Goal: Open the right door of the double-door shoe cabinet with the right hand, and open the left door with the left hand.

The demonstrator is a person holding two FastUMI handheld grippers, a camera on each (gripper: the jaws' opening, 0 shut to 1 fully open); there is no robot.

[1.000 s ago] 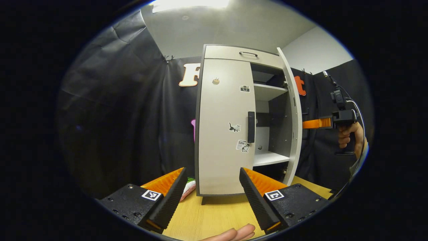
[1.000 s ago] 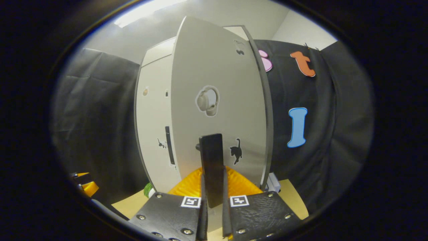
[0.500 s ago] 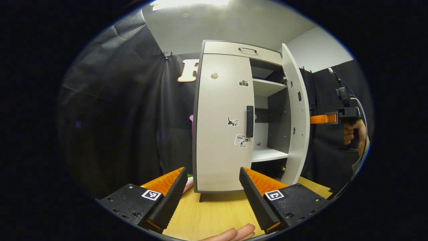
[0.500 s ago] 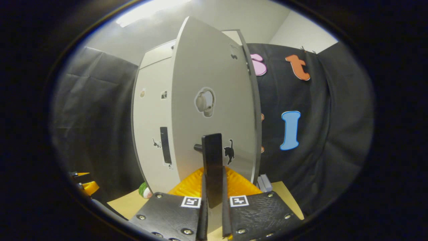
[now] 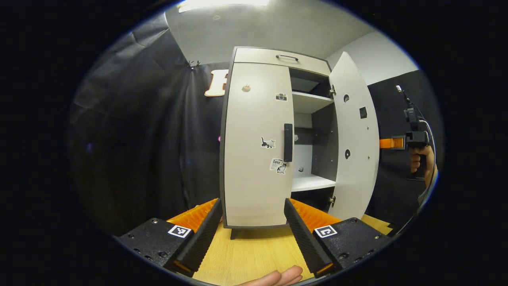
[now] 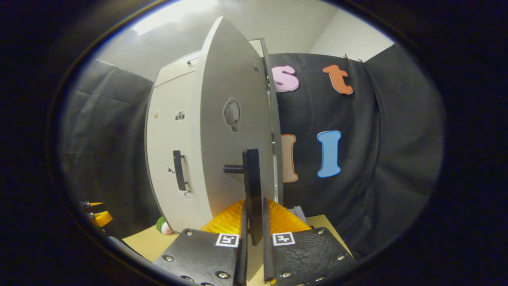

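The grey double-door shoe cabinet point(image 5: 258, 59) stands on the table. Its left door point(image 5: 254, 147) is closed, with a black vertical handle point(image 5: 287, 142) at its inner edge. The right door point(image 5: 353, 147) is swung wide open and shows shelves point(image 5: 311, 182) inside. My left gripper point(image 5: 252, 230) is open, low in front of the left door and well short of its handle. In the right gripper view, my right gripper point(image 6: 253, 238) is shut on the right door's black handle point(image 6: 253, 186). From the left gripper view its orange fingers point(image 5: 391, 142) reach behind the open door.
The cabinet stands on a light wooden table top point(image 5: 254, 254). A drawer with a dark handle point(image 5: 286, 57) runs along the cabinet's top. A small green and white object point(image 6: 162, 226) lies beside the cabinet's base. A fingertip point(image 5: 278, 276) shows at the bottom edge.
The right door has swung further open, with my right gripper still clamped on its handle. My left gripper stays open and has shifted only slightly in front of the left door.
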